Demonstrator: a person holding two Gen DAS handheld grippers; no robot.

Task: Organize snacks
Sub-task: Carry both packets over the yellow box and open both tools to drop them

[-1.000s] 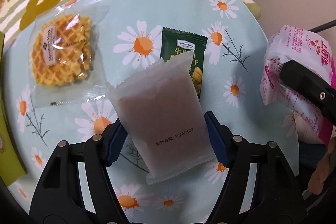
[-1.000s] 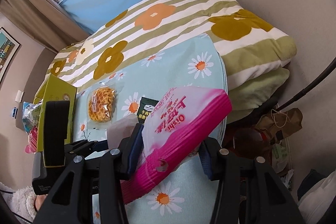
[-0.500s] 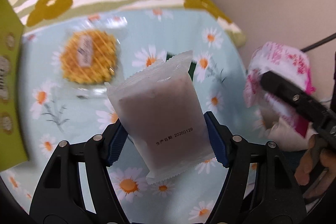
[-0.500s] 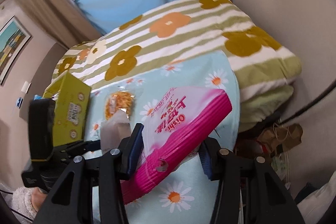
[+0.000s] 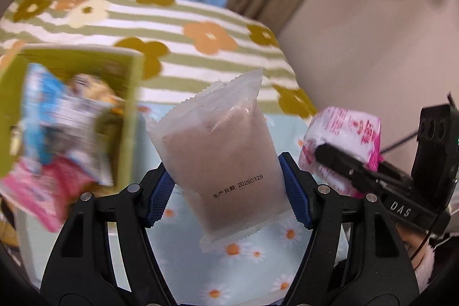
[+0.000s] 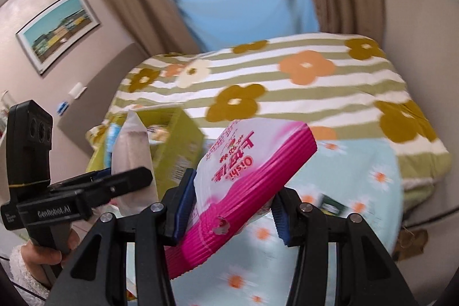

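Frosted film pouch [image 5: 221,159], light and slippery, is clamped at its sides in our left tool [image 5: 226,188]; the box [image 5: 129,105] sits at nine o'clock. Our right tool [image 6: 229,208] pinches the crinkly pink bag [image 6: 246,185].

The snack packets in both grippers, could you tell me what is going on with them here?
A person is sorting snacks on a bed. The left gripper holds a frosted packet in the air, and the right gripper holds a pink Oishi bag. A green box to the left already contains several snacks. A dark green packet lies on the daisy cloth.
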